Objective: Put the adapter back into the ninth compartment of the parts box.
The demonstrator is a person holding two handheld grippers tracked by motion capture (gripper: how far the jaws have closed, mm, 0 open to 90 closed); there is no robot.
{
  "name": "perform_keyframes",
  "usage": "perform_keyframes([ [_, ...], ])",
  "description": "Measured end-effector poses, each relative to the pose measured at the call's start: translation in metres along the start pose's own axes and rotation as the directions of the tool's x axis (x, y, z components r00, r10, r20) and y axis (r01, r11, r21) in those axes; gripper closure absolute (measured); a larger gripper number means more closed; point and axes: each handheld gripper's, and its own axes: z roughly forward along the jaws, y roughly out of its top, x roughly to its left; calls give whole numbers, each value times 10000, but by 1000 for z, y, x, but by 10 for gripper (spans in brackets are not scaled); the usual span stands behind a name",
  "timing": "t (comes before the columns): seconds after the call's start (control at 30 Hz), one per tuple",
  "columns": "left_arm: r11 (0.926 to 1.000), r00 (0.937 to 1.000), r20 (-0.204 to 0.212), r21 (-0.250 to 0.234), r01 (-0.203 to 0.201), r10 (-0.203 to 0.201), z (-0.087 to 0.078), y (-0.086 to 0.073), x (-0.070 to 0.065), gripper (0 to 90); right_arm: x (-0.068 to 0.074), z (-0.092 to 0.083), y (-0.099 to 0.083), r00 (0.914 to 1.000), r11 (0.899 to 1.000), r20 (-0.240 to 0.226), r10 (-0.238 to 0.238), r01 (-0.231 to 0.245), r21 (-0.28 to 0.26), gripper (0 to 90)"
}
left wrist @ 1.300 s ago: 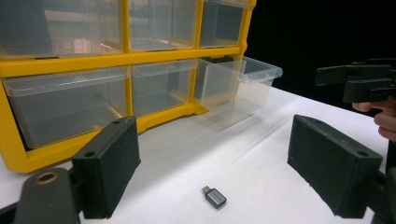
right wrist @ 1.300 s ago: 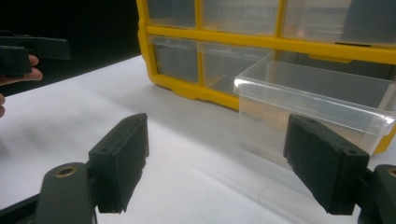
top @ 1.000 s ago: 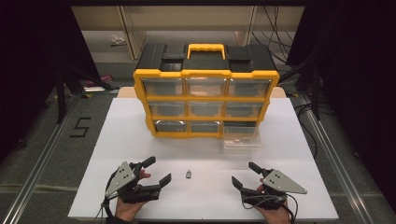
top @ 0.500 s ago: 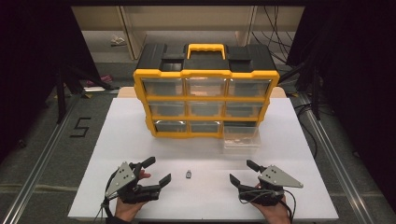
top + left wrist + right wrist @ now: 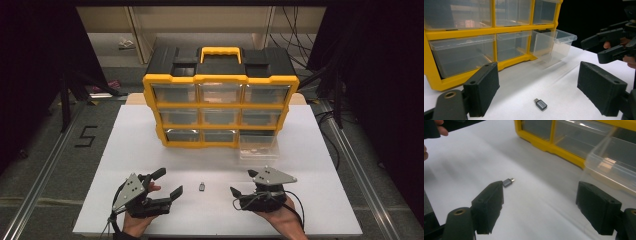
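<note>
Both tongs stand apart and empty: the left tongs (image 5: 166,184) and the right tongs (image 5: 242,183) flank the small grey adapter (image 5: 201,187), which lies flat on the white tabletop (image 5: 320,200) between them. We judge the adapter light, rigid and smooth; we would grip it across its long flat sides. Farther back, the yellow drawer cabinet (image 5: 220,107) has one clear drawer (image 5: 258,147) pulled out at lower right; its contents are unclear.

A white table (image 5: 150,135) stands on a grey floor (image 5: 45,165). The number five (image 5: 86,136) is marked on the floor. Behind are pale shelves (image 5: 200,25), dark curtains (image 5: 380,75) and cables (image 5: 292,47).
</note>
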Motion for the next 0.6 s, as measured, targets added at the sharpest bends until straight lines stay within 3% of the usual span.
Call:
perform_keyframes([
  [0.27,10000,10000,-42,-19,-4,4,-1,0,0,173,8,33,16,9994,9919,-324,-154,193,1255,232],
  [0.6,10000,9999,-129,-4,-67,67,-1,0,0,173,13,64,24,9992,9772,-391,-95,175,2118,239],
])
